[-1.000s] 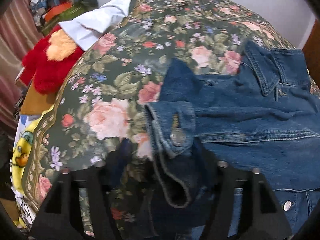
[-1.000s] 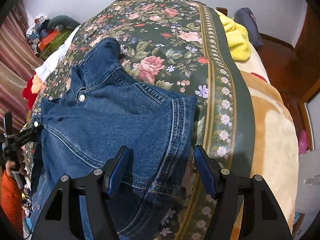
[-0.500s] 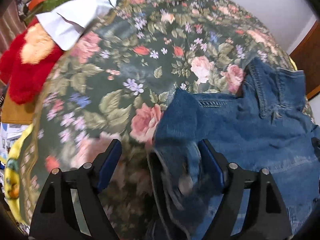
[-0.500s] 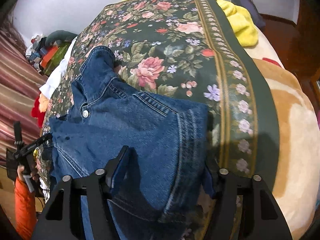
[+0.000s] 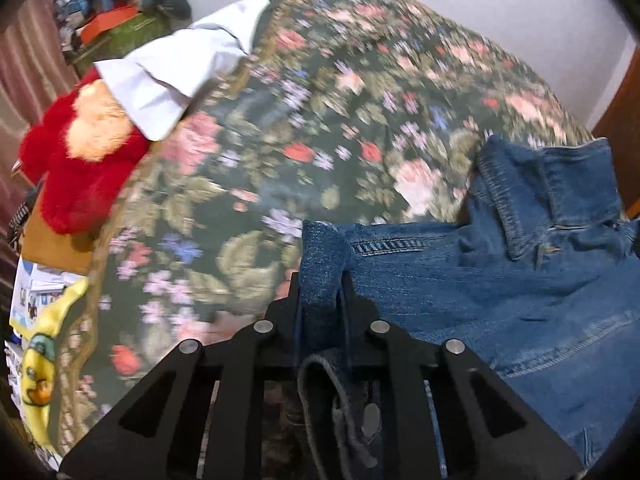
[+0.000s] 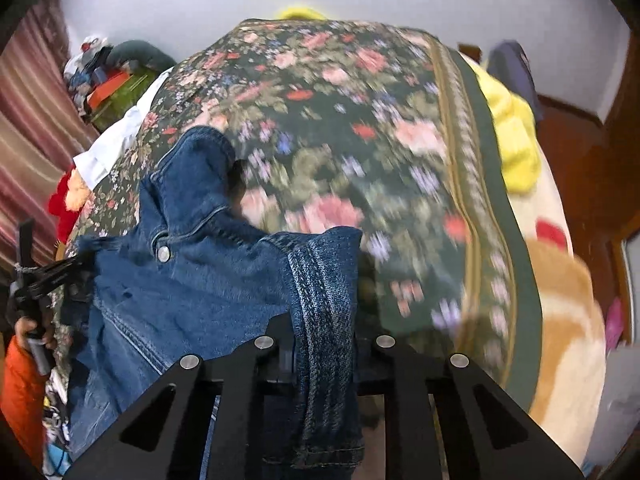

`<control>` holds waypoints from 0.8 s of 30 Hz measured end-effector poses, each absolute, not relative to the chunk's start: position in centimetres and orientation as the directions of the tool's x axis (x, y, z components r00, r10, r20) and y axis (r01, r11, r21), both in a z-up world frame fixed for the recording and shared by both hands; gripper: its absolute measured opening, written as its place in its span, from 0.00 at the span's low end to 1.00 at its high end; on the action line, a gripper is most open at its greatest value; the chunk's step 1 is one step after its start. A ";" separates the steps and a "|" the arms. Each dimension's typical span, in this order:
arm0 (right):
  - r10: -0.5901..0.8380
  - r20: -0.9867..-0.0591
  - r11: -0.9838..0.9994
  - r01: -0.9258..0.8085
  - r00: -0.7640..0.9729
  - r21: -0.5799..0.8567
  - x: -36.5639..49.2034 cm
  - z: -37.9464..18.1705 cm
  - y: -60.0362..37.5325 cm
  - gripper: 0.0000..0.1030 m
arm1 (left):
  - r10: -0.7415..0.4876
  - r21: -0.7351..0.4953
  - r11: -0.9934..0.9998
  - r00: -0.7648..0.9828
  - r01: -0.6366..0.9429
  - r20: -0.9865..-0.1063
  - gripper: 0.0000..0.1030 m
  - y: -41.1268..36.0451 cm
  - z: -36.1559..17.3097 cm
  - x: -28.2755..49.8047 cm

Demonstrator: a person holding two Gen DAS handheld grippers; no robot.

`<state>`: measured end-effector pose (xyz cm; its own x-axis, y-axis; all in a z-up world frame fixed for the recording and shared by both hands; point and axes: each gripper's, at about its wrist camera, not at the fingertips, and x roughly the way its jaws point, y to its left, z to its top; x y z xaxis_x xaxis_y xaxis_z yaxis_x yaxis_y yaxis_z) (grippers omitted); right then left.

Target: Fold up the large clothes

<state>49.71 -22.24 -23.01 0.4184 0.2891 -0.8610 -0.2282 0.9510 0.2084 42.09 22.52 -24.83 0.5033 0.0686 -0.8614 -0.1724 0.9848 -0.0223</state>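
In the left wrist view, the left gripper point(image 5: 322, 300) sits at 6 o'clock, its jaws closing and already clamped on a bunched fold of the denim jacket point(image 5: 500, 280); a cuff with a metal button point(image 5: 371, 420) hangs down between the black arms. From there the jacket spreads toward 3 o'clock over the floral bedspread point(image 5: 320, 120), its collar point(image 5: 520, 200) standing up near 2 o'clock. Farther off, at 9 o'clock, a red plush toy point(image 5: 80, 160) lies at the bed's edge, with a white shirt point(image 5: 180, 68) just beyond it at 10 o'clock, partly on the bedspread. A pile of boxes and clothes point(image 5: 116, 24) sits at 11 o'clock against the wall.

In the right wrist view, the right gripper point(image 6: 324, 352) at 6 o'clock is pinched together on the jacket's stitched hem point(image 6: 324, 280), which runs upright through the 2 fingers. The rest of the denim drapes toward 9 o'clock, where its snap button point(image 6: 163, 254) shows. At 8 o'clock the other gripper grips the jacket's far side, held by a hand point(image 6: 30, 330) above an orange sleeve point(image 6: 20, 392). Beyond, the bedspread is blurred. A yellow blanket point(image 6: 516, 140) lies at 2 o'clock and a tan fleece blanket point(image 6: 568, 300) at 3 o'clock.
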 end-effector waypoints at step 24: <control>0.145 -0.870 0.971 -0.235 0.470 0.035 55.3 -22.6 -19.3 0.65 | 0.187 0.065 0.961 0.456 -0.270 -0.870 0.23 25.4 -24.6 41.6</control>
<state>55.31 -19.29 -22.61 0.4704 0.1455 -0.8704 -0.2354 0.9713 0.0351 41.64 25.35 -24.62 0.4563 0.1868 -0.8700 -0.2699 0.9607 0.0647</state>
